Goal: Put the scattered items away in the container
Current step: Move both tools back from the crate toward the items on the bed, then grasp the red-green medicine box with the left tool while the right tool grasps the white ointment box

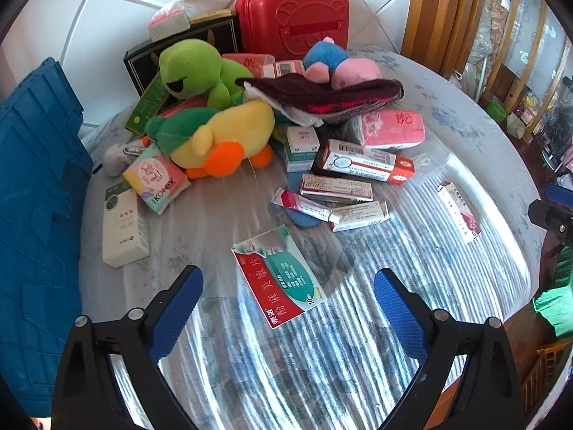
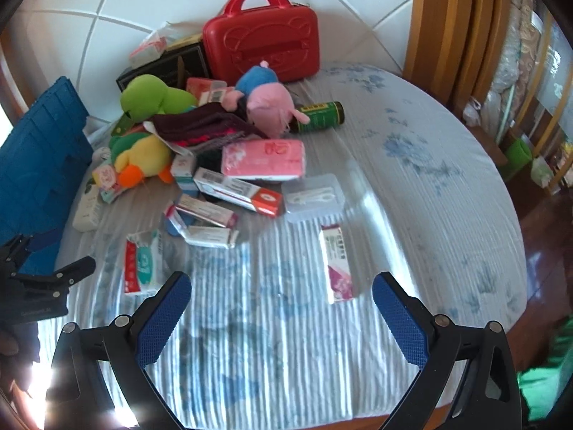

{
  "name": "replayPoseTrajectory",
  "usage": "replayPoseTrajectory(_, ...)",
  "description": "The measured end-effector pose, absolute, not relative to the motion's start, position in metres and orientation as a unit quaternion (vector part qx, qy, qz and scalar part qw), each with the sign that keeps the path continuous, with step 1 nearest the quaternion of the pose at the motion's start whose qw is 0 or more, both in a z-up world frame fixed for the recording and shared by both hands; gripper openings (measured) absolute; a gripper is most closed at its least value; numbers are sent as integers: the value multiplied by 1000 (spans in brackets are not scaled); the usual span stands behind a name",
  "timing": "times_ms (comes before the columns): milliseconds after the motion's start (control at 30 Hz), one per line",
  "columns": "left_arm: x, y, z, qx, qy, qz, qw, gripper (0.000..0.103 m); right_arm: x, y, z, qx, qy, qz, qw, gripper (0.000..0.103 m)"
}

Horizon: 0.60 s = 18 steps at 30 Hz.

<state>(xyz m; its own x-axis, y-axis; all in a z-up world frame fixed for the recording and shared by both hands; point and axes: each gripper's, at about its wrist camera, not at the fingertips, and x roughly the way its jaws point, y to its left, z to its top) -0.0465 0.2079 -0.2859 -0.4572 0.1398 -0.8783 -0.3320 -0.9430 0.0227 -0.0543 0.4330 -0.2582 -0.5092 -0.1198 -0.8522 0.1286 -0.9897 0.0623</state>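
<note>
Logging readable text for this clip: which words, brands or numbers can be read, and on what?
"KOTEX": pink pad pack beside the duck toy.
"酚麻美敏片", "10": red-and-teal box just ahead of the open left gripper.
Other boxes, the tube, the green bottle: print too small or blurred.
Red case: embossed bear only, no text.

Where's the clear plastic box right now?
In the right wrist view the clear plastic box lies flat on the blue-striped sheet right of centre, beside the red-ended carton and below the pink tissue pack.
</note>
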Motion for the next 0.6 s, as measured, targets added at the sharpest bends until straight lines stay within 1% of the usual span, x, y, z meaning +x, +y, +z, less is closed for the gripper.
replayPoseTrajectory(100, -55, 207, -314, -519, 81, 842, 126, 98, -55, 444, -286, 503, 22, -861, 65, 103)
replayPoseTrajectory(300, -68, 201, -354, -536, 67, 836, 95, 98, -63, 460, -335, 536, 46, -841, 54, 103)
replayPoseTrajectory(500, -75, 203, -384, -550, 64, 830, 75, 98, -85, 456, -368, 552, 69, -829, 61, 103)
replayPoseTrajectory(600, -78, 207, -394, -553, 71, 827, 72, 98, -95, 455, -380, 555, 73, -826, 61, 100)
